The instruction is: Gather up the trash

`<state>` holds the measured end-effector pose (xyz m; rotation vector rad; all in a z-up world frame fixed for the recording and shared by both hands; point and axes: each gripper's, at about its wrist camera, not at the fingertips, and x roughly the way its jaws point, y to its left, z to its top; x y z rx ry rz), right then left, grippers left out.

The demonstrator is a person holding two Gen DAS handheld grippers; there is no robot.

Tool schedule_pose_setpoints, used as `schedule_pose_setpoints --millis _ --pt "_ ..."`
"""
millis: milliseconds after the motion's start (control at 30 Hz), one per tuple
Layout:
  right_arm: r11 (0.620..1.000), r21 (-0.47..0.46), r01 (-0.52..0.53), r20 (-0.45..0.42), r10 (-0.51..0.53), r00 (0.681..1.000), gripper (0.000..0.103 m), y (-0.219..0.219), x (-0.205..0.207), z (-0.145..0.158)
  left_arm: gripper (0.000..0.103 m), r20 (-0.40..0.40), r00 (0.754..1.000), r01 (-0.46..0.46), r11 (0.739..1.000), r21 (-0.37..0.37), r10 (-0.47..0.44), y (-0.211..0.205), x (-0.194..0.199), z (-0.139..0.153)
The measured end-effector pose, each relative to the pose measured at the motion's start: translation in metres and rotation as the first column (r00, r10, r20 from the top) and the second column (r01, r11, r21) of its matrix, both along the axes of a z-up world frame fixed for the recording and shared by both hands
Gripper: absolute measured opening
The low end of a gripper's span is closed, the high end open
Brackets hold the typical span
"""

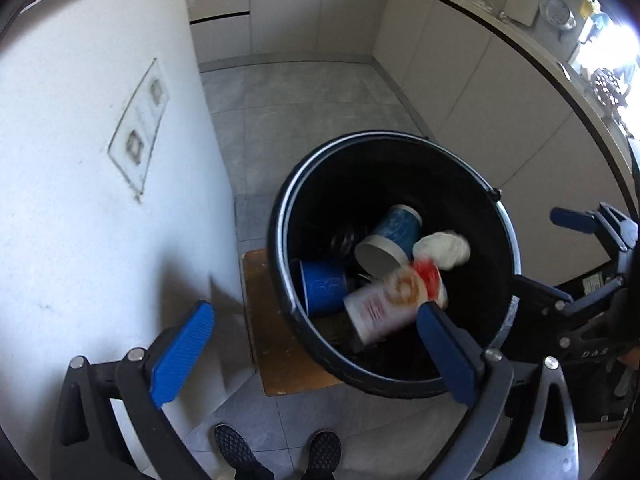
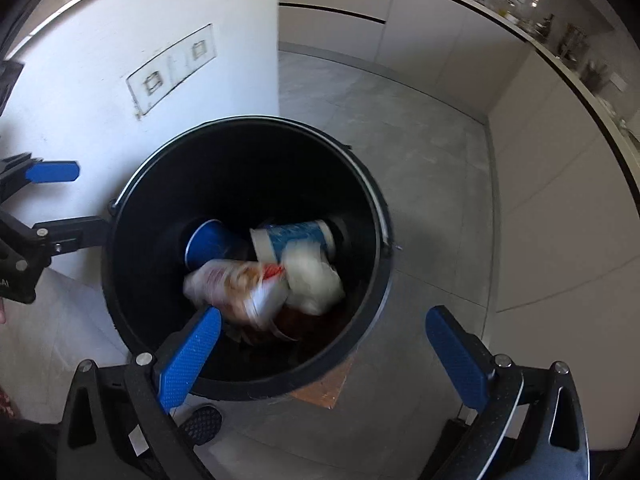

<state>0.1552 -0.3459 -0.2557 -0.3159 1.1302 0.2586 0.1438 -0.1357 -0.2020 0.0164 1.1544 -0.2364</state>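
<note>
Both tongs, left (image 1: 316,344) and right (image 2: 324,344), spread wide, empty, poised over black bin (image 1: 516,240). Blurred red-white packet (image 1: 394,300) inside bin among cups, long axis left-right, nearer left tongs

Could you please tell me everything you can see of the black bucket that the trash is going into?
The black bucket is round, plastic-looking, with a thin metal bail handle lying along its rim. It stands upright on a brown board on the grey tiled floor, beside a white wall. Inside lie two blue paper cups, a crumpled white wad and a blurred red-and-white carton.
</note>
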Motion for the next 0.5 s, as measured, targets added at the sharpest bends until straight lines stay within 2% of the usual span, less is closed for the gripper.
schedule_pose_setpoints --millis 267,367,500 --pt "0.997 0.029 0.068 0.019 -0.069 0.997 0.103 -0.001 -0.01 0.006 0.102 0.049 0.999 -0.008 1.0 0.021 0.007 0.003 -0.006 0.022" --pt "0.992 0.044 0.117 0.033 -0.119 0.992 0.103 0.004 -0.011 0.019 0.102 0.077 0.997 -0.008 1.0 0.019 0.007 0.006 -0.013 0.035" --pt "0.978 0.078 0.191 0.047 -0.195 0.98 0.103 0.007 -0.019 0.052 0.102 0.107 0.994 -0.014 1.0 0.018 0.011 0.007 -0.023 0.054"
